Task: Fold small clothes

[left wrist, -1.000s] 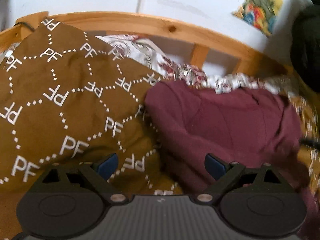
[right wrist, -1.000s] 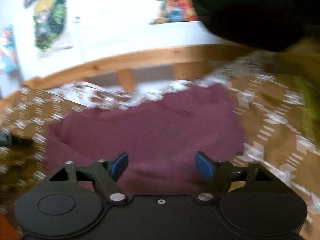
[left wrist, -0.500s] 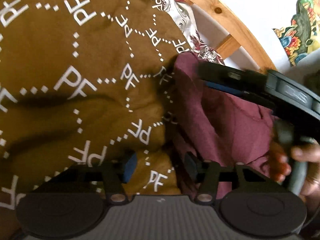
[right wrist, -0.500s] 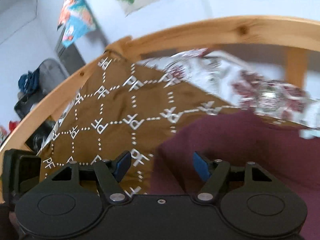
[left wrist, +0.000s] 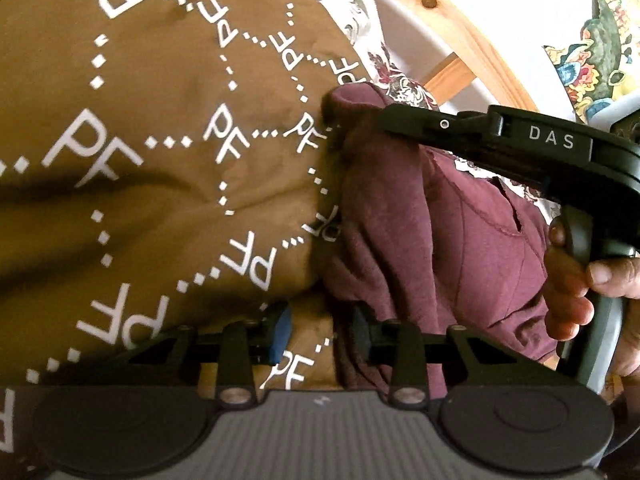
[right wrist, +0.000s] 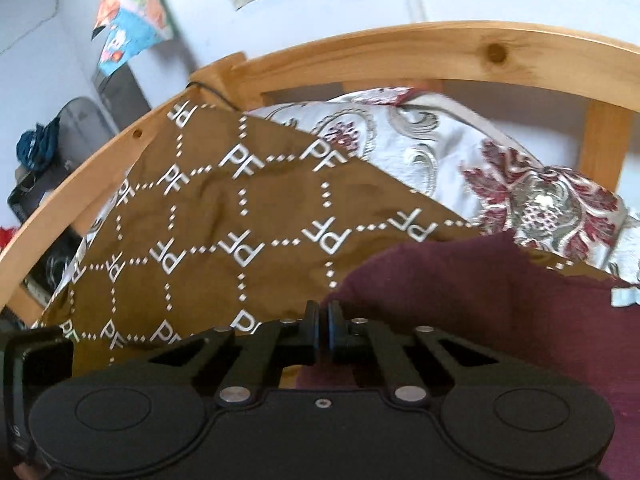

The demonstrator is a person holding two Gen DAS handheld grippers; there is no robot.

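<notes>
Left wrist view: we see the maroon garment [left wrist: 432, 240] right of centre on the brown bedspread [left wrist: 160, 160], running top to bottom. Left gripper [left wrist: 322, 330], just closing, half-open astride its lower-left edge, not pinching. Right gripper [right wrist: 323, 330] has snapped shut at the upper-left corner, cloth apparently pinched.

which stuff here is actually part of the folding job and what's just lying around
Job: maroon garment; left tongs; right tongs.

Lying about: brown PF blanket; floral cloth; wooden bed frame; wall posters.
</notes>
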